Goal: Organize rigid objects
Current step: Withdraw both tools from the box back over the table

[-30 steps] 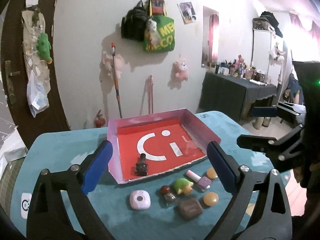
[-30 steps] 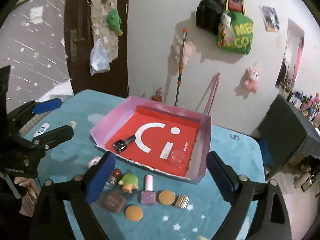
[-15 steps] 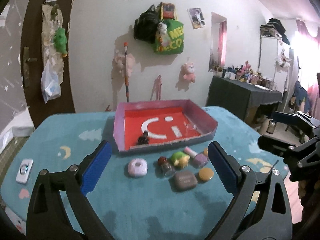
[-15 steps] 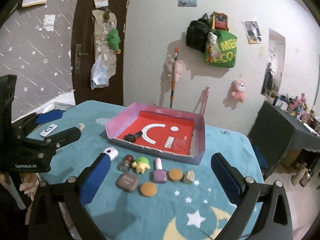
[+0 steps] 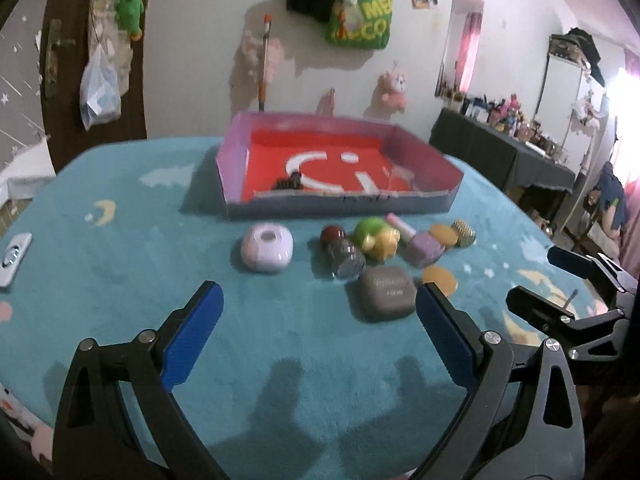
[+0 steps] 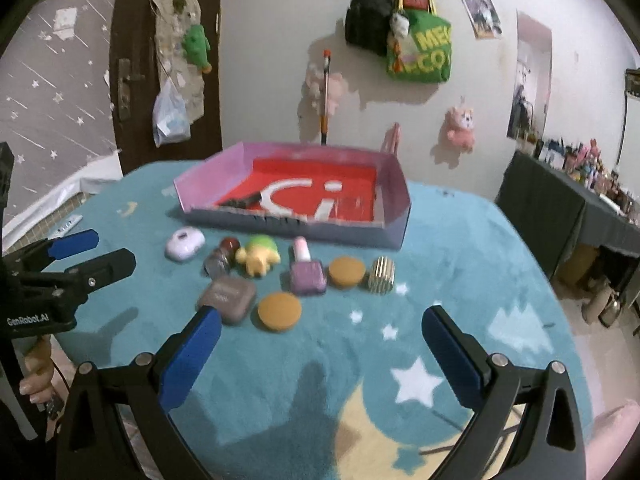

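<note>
A pink-walled box [image 5: 340, 204] [image 6: 304, 230] with a red floor sits on the teal cloth, a dark watch [image 6: 242, 201] inside it. In front lie several small items: a white round case [image 5: 267, 249] [image 6: 184, 244], a small bottle [image 5: 343, 256], a green-yellow turtle toy [image 5: 376, 238] [image 6: 259, 256], a purple nail polish [image 6: 307, 276], a brown case [image 5: 387, 293] [image 6: 226, 296], two orange discs [image 6: 279, 312] and a ribbed gold piece [image 6: 382, 275]. My left gripper [image 5: 316, 332] and right gripper [image 6: 316, 342] are open and empty, near the table's front.
A white remote [image 5: 14, 258] lies at the table's left edge. A dark side table with bottles [image 5: 504, 148] stands to the right. Bags and plush toys hang on the back wall [image 6: 416, 48].
Both grippers have dropped lower and pulled back from the box. The small items now lie closer in front of the open jaws.
</note>
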